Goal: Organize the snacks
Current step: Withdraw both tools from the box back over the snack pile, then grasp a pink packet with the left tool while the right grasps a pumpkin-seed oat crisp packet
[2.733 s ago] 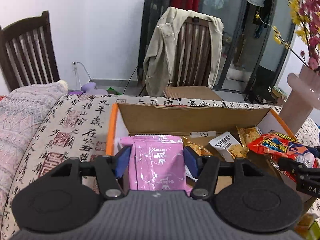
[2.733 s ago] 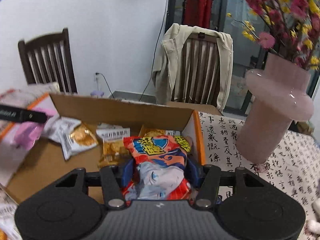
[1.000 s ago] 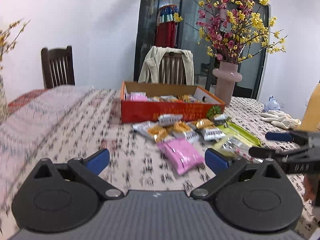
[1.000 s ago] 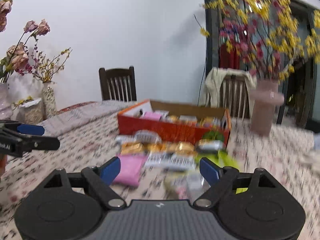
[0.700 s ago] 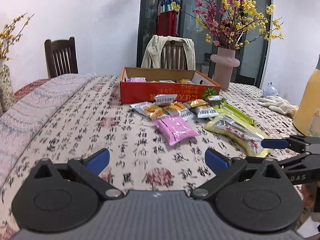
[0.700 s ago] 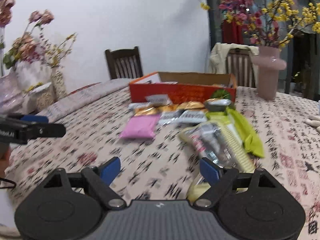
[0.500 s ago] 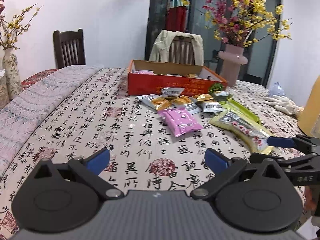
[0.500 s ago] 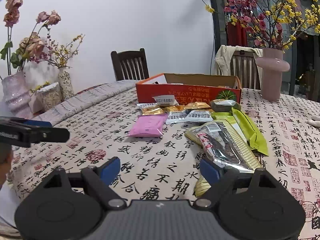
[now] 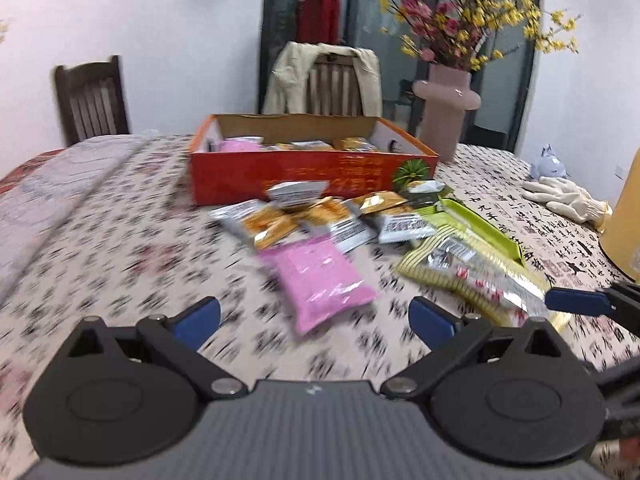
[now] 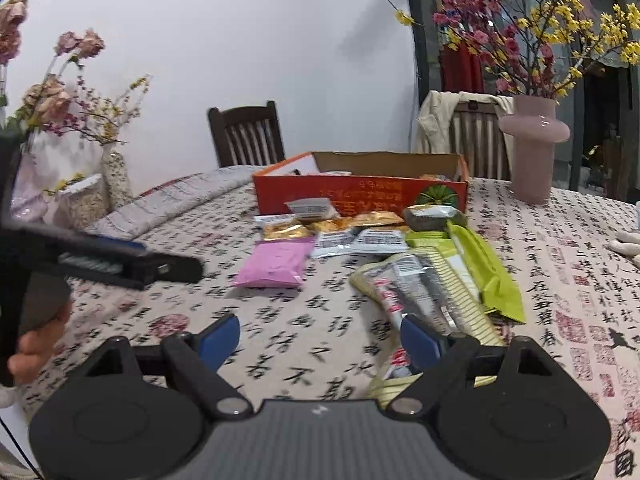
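Both were between picks. Left gripper (image 9: 314, 316) spread wide, empty, pink packet (image 9: 316, 280) just ahead of its tips. Right gripper (image 10: 320, 334) also spread, clear-fronted pack (image 10: 420, 300) at its right finger. Orange box (image 9: 296, 168) sat beyond. Next, I'd guess: close on the packet.

Both tongs spread wide, holding nothing

The left tongs (image 9: 314, 320) and right tongs (image 10: 320, 336) hover side by side, blue-padded fingers (image 9: 198, 316) set far apart; a bare hand (image 10: 36, 336) grips the left tool's handle.
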The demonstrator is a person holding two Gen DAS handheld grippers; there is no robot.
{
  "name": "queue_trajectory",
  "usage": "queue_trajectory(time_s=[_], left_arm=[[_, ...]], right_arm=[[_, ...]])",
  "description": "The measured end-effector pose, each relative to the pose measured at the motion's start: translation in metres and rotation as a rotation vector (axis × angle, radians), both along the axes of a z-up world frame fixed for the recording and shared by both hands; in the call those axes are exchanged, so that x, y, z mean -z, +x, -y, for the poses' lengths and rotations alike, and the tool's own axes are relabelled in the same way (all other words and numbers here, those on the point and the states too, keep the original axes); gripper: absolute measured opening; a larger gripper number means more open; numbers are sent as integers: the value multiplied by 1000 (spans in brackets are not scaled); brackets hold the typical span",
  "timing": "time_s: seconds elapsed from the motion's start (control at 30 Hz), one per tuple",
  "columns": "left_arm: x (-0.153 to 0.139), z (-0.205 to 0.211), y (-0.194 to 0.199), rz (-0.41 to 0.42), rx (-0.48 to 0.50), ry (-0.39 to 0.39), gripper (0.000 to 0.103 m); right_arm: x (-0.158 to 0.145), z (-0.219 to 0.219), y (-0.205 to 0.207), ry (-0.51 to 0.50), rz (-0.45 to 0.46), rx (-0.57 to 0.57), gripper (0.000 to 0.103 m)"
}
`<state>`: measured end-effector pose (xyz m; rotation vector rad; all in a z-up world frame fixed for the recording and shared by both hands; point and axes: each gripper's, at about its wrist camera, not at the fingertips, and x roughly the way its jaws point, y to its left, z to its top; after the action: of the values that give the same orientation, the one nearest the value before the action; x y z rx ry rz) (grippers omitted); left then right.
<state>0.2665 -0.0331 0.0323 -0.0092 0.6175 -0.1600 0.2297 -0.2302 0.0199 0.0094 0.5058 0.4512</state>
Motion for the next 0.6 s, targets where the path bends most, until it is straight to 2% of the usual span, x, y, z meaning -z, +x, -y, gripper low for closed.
queue_trajectory(time_s=[0.23, 0.3, 0.43, 0.6], left_arm=[[25, 16, 72, -107, -25, -11, 83], [32, 15, 84, -136, -36, -20, 64], [33, 5, 84, -142, 8, -44, 62], [20, -46, 63, -128, -29, -152, 62]], right_arm=[[-4, 17, 20, -11, -7, 78, 87], [-3, 21, 28, -14, -17, 102, 87], [-2, 22, 45, -27, -38, 126, 87], [-8, 12, 78, 2, -67, 100, 87]])
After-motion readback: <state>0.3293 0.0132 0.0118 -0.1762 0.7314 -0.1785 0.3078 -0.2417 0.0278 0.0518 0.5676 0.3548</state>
